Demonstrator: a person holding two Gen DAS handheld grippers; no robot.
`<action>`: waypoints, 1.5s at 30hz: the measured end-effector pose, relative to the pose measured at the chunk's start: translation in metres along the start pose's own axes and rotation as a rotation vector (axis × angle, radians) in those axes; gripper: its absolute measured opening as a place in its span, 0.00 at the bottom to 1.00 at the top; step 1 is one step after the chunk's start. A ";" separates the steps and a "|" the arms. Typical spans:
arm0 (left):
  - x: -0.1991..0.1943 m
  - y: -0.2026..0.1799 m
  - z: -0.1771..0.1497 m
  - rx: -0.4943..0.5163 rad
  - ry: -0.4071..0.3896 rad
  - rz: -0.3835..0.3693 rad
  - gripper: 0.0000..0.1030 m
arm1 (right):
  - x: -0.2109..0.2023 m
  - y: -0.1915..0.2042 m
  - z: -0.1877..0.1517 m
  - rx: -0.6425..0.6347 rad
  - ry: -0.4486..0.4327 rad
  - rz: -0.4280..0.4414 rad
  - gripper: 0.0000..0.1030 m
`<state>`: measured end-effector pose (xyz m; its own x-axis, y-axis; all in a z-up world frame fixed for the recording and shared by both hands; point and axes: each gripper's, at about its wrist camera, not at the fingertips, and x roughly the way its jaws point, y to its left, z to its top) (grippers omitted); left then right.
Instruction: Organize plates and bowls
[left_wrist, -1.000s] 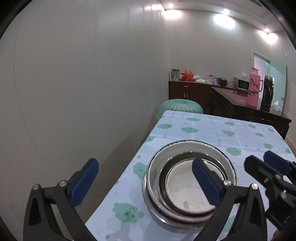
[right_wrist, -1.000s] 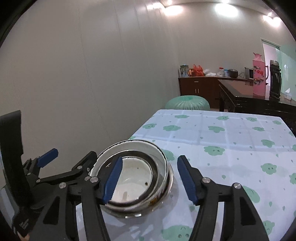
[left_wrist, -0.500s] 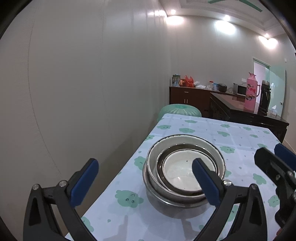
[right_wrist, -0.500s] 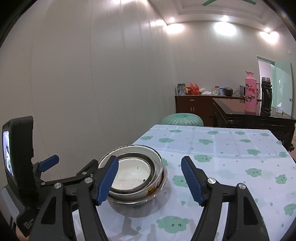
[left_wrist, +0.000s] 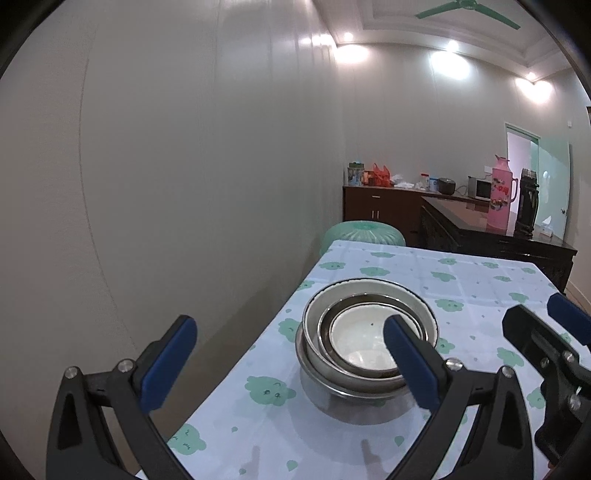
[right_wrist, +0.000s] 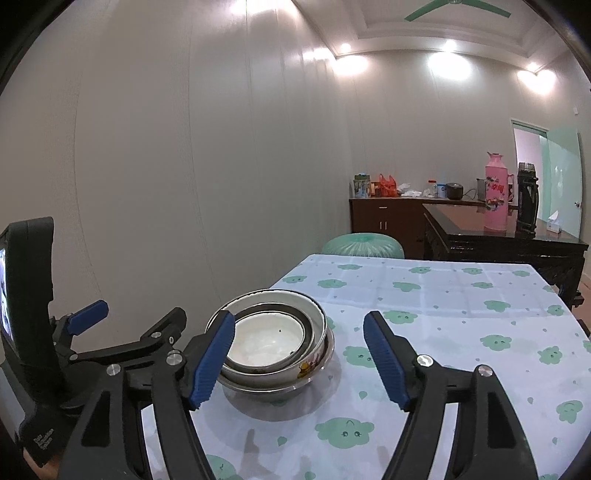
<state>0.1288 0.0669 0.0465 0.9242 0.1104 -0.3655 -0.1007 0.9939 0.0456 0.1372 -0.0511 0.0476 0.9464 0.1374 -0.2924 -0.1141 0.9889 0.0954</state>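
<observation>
Near the worktop's wall-side edge sits the nested stack of bowls, largest outermost to save space, while the left claw and right claw, just widened, both gape empty, apparently released.
</observation>
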 end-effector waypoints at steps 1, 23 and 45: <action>-0.003 0.001 0.000 0.002 -0.002 0.005 1.00 | -0.002 0.000 0.000 -0.001 -0.001 -0.001 0.76; -0.039 -0.004 -0.005 0.018 -0.014 0.004 1.00 | -0.043 -0.002 -0.005 0.032 -0.025 -0.011 0.78; -0.032 0.000 -0.012 -0.006 0.007 -0.005 1.00 | -0.039 -0.002 -0.011 0.034 -0.024 -0.030 0.78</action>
<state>0.0951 0.0631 0.0467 0.9223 0.1053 -0.3718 -0.0980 0.9944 0.0385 0.0972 -0.0573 0.0488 0.9562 0.1061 -0.2728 -0.0756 0.9899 0.1198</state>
